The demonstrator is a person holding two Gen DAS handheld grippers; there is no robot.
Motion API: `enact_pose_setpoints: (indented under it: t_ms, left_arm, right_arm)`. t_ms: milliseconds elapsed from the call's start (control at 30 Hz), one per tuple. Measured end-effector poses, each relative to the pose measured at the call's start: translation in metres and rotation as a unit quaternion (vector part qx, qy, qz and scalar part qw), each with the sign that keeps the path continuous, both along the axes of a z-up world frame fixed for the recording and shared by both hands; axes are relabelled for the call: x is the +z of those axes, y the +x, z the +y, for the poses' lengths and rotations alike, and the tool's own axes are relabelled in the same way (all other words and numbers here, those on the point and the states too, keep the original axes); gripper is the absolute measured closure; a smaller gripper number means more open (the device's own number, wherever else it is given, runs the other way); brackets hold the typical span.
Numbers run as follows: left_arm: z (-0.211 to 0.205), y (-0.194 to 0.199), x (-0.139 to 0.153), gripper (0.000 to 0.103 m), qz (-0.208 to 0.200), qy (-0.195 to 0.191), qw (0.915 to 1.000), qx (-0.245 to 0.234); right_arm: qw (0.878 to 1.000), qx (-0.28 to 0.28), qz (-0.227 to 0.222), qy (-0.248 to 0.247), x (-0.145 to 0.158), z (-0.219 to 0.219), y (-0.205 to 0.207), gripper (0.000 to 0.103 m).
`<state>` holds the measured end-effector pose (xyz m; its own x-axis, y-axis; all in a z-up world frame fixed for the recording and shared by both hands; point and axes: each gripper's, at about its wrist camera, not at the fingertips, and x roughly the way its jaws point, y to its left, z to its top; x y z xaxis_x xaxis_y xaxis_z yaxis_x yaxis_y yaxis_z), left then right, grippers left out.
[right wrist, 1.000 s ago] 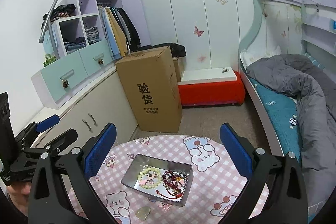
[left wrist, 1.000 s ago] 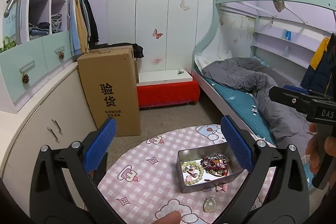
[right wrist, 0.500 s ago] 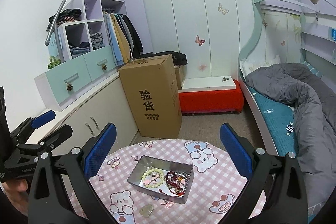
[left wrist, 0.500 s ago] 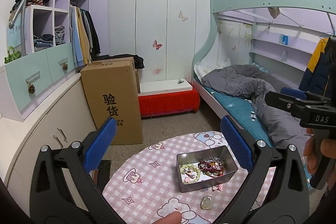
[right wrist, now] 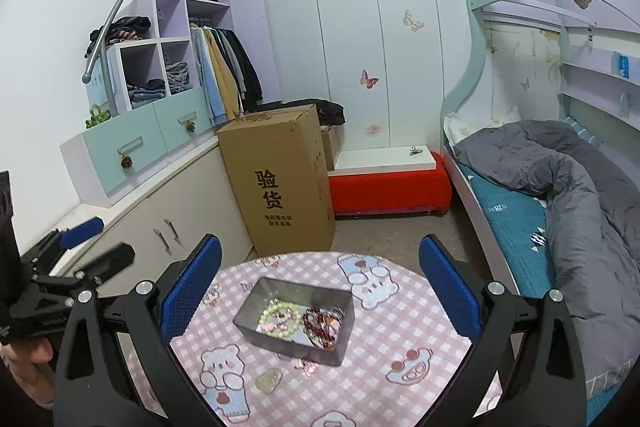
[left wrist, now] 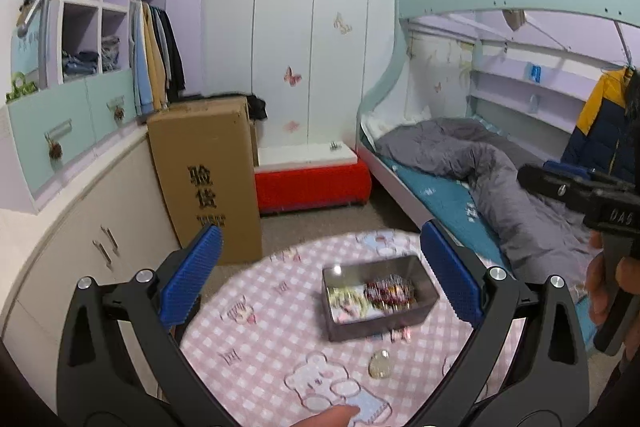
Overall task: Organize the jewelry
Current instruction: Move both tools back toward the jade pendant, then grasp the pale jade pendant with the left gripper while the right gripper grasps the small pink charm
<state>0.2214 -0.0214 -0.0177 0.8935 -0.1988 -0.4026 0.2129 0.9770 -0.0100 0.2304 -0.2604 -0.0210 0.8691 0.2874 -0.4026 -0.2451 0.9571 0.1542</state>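
Observation:
A grey metal tin (right wrist: 296, 319) sits on the round table with a pink checked cloth (right wrist: 400, 327). Inside it lie a pale green bead bracelet (right wrist: 280, 319) and a tangle of red beads (right wrist: 320, 323). The same tin (left wrist: 380, 303) looks blurred in the left wrist view. A pale translucent stone (right wrist: 269, 379) and a small pink piece (right wrist: 308, 367) lie on the cloth in front of the tin; the stone (left wrist: 380, 365) shows in the left wrist view too. My left gripper (left wrist: 320, 267) and right gripper (right wrist: 320, 267) both hover open above the table, holding nothing.
A tall cardboard box (right wrist: 280, 179) stands on the floor behind the table, beside a red bench with a white top (right wrist: 388, 183). Cabinets and drawers (right wrist: 132, 147) line the left wall. A bunk bed with a grey duvet (right wrist: 560, 187) fills the right side.
Both grippers have risen and pulled back from the table, so the tin looks smaller and lower. Both stay open.

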Motion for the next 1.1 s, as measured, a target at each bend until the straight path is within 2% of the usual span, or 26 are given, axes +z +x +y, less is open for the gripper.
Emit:
enact_pose_setpoints:
  t_ms: [367,567,833,933,1000,1067,1100]
  left_arm:
    - [-0.010,-0.003,-0.089,0.006,0.106,-0.009,0.9940,-0.026]
    - [-0.022,-0.003,-0.118,0.006,0.138,-0.008,0.9896,-0.038]
    - [-0.049,0.020,-0.167,0.006,0.188,0.028,0.9804,-0.052]
    - [-0.057,0.031,-0.181,0.013,0.208,0.032,0.9759,-0.058]
    - [-0.061,0.037,-0.190,0.020,0.221,0.036,0.9726,-0.065]
    - [-0.065,0.042,-0.199,0.033,0.235,0.039,0.9685,-0.073]
    - [-0.067,0.043,-0.202,0.035,0.236,0.043,0.9680,-0.073]
  right_arm:
    - [0.997,-0.030,0.065,0.005,-0.058,-0.016,-0.014,0.008]
    - [0.994,-0.039,0.098,0.008,-0.087,-0.020,-0.017,0.008]
    - [0.987,-0.052,0.150,0.016,-0.126,-0.027,-0.018,0.008]
    - [0.985,-0.055,0.163,0.005,-0.138,-0.027,-0.017,0.008]
    - [0.984,-0.055,0.171,0.003,-0.145,-0.028,-0.015,0.008]
    - [0.982,-0.052,0.181,0.009,-0.151,-0.028,-0.013,0.008]
    - [0.982,-0.051,0.183,0.010,-0.153,-0.028,-0.011,0.008]
